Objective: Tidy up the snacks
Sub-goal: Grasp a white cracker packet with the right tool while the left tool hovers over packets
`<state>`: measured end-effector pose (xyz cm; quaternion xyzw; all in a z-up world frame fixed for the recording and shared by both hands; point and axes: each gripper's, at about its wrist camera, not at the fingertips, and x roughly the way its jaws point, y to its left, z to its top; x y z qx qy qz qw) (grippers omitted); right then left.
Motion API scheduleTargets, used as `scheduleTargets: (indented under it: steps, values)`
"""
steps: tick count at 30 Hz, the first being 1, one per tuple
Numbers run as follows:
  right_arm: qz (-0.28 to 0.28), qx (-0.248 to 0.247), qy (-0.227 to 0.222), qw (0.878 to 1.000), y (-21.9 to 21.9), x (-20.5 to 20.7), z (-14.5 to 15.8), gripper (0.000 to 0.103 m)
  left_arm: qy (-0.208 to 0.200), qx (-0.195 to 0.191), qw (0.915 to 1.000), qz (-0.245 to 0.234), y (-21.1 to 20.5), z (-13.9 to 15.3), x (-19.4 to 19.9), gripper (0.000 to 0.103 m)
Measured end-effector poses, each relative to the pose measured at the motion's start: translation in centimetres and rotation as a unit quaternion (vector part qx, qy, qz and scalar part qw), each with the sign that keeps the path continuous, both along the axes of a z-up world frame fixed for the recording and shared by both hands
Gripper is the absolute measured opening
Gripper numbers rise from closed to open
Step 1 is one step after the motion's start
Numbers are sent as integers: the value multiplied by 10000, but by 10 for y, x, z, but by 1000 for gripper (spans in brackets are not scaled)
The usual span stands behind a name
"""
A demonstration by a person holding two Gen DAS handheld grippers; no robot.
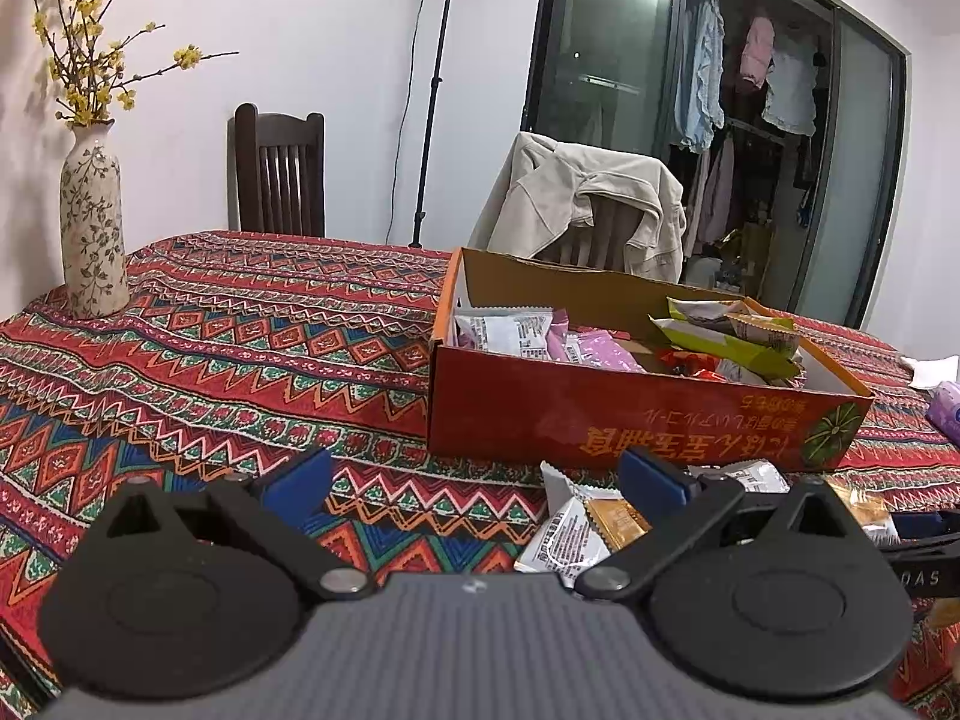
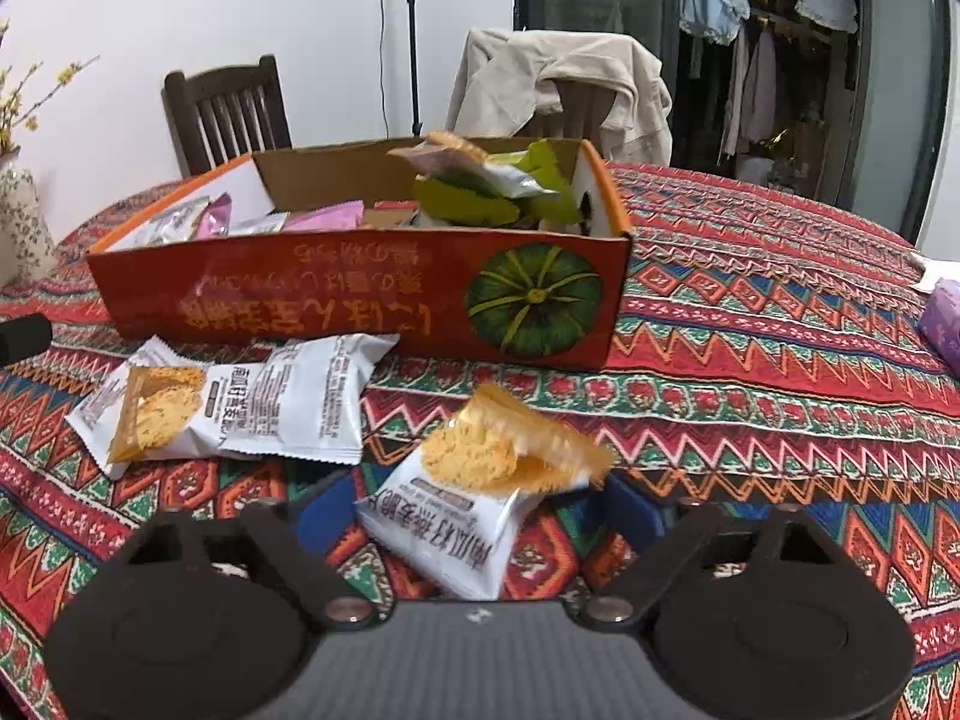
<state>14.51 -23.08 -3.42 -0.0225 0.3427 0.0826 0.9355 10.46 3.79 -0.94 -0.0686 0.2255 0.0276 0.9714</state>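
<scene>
The right gripper (image 2: 480,510), jaws part closed around a white snack packet (image 2: 468,504) on the tablecloth (image 2: 750,360) before the orange box (image 2: 360,294), was at the pickup step; next, lifting into the box; left gripper (image 1: 474,480) open, empty.

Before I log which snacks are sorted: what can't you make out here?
- Right wrist view: whether the right gripper pads press the white snack packet; blur.
- Both views: box bottom, hidden by its front wall and piled packets.
- Left wrist view: purple pack, cut off by the right edge.
</scene>
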Motion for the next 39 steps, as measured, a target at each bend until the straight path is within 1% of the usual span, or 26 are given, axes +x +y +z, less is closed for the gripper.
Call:
scheduleTargets:
  steps: [1,3,6,12,17,22,26,30,39]
  values:
    - [-41,40,-42,10000,-2,-1,1,55,10,8,10000,11,0,0,0,103]
    - [-61,111,-72,9999,-5,-2,1,55,28,17,10000,23,0,-1,1,103]
    - [-53,27,-189,9998,-3,-5,1,54,44,34,10000,55,0,-1,2,103]
    - [-56,169,-582,9981,-8,-15,9,54,91,88,9999,107,-1,-2,3,103]
    - [-66,305,-695,9971,-12,-19,12,54,215,199,9995,129,-6,1,5,103]
    - [-64,444,-782,9959,-15,-21,14,54,400,349,9985,149,-16,5,10,103]
    - [-25,477,-841,9953,-14,-23,16,54,678,427,9966,175,-26,3,23,103]
    - [3,503,-893,9947,-15,-26,16,55,836,570,9948,81,-41,0,33,103]
    - [40,589,-966,9936,-17,-29,18,55,886,941,9911,-302,-75,-5,38,103]
